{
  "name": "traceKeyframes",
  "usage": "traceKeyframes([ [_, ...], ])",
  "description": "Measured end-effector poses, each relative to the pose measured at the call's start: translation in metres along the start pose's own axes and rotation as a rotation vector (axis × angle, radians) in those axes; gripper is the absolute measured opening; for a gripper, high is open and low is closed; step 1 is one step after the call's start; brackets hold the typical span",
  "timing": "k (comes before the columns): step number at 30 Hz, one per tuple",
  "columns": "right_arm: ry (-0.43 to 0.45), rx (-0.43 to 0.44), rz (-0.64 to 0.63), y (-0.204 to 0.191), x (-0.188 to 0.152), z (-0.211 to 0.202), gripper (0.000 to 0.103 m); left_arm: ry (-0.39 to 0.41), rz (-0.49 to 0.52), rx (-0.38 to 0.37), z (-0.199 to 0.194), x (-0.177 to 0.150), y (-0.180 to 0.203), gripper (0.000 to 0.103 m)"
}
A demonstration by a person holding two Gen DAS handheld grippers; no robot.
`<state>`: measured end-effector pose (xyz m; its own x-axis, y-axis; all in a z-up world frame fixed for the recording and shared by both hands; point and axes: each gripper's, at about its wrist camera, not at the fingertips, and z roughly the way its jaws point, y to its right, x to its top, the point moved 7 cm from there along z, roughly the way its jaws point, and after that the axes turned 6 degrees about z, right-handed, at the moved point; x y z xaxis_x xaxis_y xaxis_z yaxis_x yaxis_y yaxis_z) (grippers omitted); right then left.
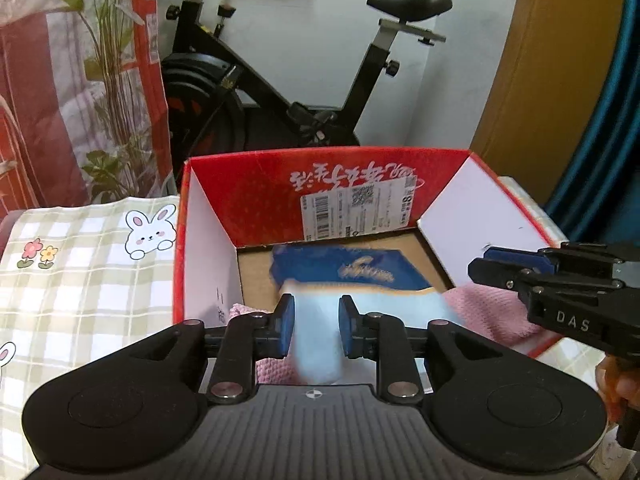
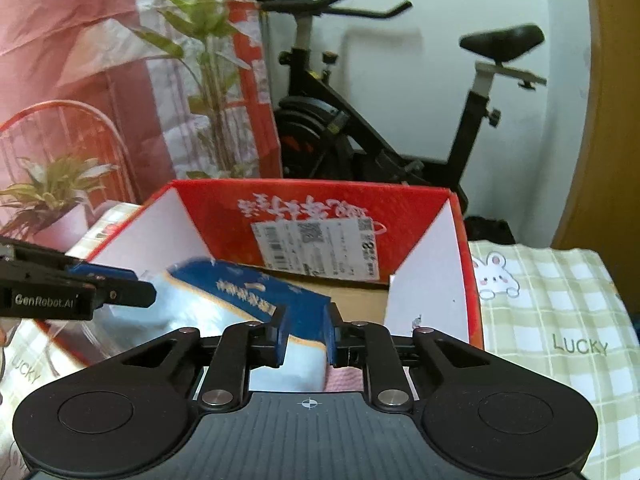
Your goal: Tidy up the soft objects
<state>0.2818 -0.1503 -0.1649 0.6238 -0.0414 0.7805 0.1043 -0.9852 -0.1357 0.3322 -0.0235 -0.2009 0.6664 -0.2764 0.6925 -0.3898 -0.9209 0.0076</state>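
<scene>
Blue-and-white towel [image 1: 344,280] atop pink cloth [image 1: 492,312]

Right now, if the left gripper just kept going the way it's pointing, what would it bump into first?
The blue-and-white package. It already lies between the left gripper pads, inside the red box, so pushing on would likely press it down toward the box floor. Depth is hard to judge, though.

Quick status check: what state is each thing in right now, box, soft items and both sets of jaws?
Red box: open-topped, upright.
Blue-and-white package: inside the box, blurred, lying on the pink cloth.
Pink cloth: lying in the box.
Left gripper: jaws slightly apart, package between them, not pressing.
Right gripper: jaws slightly apart, package between them.
</scene>
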Motion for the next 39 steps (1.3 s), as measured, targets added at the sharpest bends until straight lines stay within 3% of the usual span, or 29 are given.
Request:
traceKeyframes([
  [7, 0.053, 0.051, -0.024, -0.024, 0.001, -0.04, 0.017, 0.06, -0.025, -0.004, -0.045, -0.001, 0.009, 0.025],
  [18, 0.091, 0.11, -0.059, -0.06, -0.038, -0.097, 0.017, 0.073, -0.082, -0.058, -0.091, -0.047, 0.029, 0.025],
  [31, -0.067, 0.07, -0.034, -0.07, -0.141, -0.094, 0.017, -0.025, -0.129, -0.095, -0.076, -0.127, 0.05, 0.025],
  [39, -0.066, 0.1, 0.014, -0.063, -0.157, -0.098, 0.017, -0.041, -0.128, -0.102, -0.063, -0.159, 0.061, 0.025],
])
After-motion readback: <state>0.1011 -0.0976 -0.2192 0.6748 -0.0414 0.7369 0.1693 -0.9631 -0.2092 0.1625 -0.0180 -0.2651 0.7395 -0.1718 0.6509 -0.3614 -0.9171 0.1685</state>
